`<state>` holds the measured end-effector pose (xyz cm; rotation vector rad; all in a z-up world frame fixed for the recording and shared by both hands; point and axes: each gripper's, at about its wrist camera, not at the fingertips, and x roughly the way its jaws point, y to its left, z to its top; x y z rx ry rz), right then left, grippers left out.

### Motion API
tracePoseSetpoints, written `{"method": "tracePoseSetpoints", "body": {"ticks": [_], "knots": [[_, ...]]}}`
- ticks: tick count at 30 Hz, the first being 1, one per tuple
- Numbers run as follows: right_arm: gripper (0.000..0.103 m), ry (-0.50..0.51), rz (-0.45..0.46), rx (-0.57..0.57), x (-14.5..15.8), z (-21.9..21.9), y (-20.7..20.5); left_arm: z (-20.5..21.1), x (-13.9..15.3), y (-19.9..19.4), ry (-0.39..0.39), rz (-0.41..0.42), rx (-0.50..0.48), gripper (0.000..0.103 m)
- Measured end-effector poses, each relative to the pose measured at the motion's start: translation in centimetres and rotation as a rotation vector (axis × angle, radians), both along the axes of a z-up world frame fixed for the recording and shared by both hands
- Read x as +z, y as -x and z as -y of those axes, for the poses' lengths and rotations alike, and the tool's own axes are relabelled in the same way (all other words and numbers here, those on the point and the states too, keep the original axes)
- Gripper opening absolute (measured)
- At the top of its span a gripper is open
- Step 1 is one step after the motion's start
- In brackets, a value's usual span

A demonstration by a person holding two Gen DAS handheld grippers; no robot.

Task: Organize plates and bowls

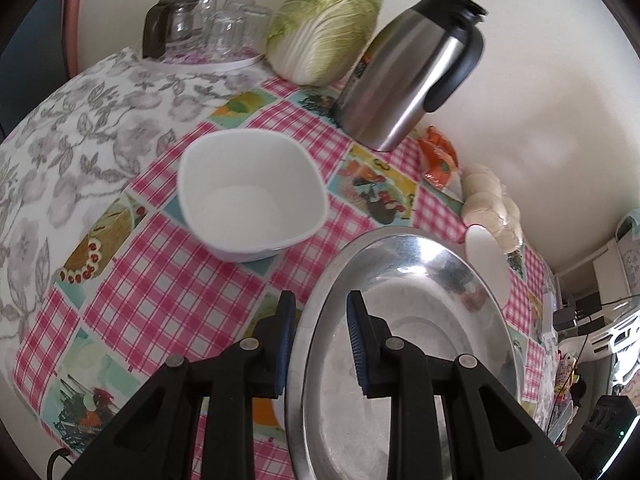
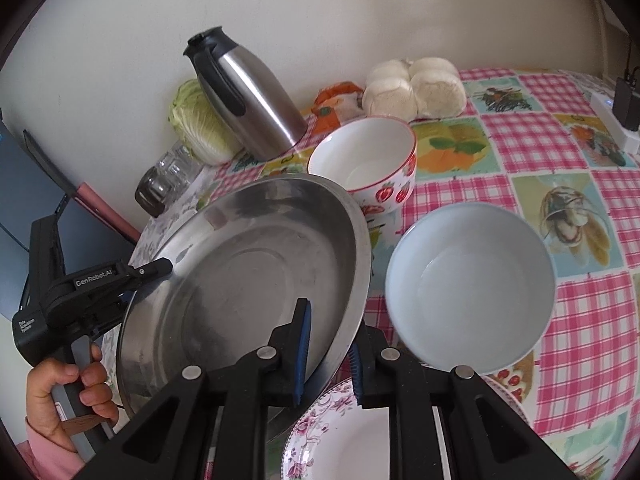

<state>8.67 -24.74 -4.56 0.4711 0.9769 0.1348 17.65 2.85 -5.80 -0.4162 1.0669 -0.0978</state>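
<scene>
A large steel plate [image 1: 412,332] is held tilted above the table by both grippers. My left gripper [image 1: 320,336] is shut on its near rim, one blue pad inside the dish and one outside. My right gripper [image 2: 330,356] is shut on the opposite rim of the steel plate [image 2: 248,272], and the left gripper [image 2: 160,270] shows there at the plate's far-left edge, held by a hand [image 2: 76,384]. A white square bowl [image 1: 252,196] sits left of the plate. A strawberry bowl [image 2: 364,160], a pale blue bowl [image 2: 472,288] and a floral plate [image 2: 340,436] sit around and below it.
A steel thermos jug [image 1: 408,76], a cabbage [image 1: 324,28] and a tray of glasses [image 1: 216,28] stand along the wall. Bagged buns [image 2: 416,88] and an orange packet [image 2: 332,108] lie behind the bowls. A power strip [image 2: 616,116] is at the far right.
</scene>
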Motion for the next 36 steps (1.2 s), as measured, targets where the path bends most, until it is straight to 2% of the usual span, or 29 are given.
{"method": "tracePoseSetpoints", "body": {"ticks": [12,27,36], "knots": [[0.019,0.019,-0.031,0.016,-1.1,-1.0,-0.8,-0.3,-1.6,-0.7,-0.025,-0.035,0.009,0.026],[0.019,0.018,-0.04,-0.011,-2.2,-0.6,-1.5,0.4,-2.6,-1.5,-0.035,-0.015,0.006,0.026],[0.019,0.025,-0.071,-0.011,-3.2,-0.6,-1.8,-0.2,-4.2,-1.7,-0.015,-0.064,0.019,0.026]]}}
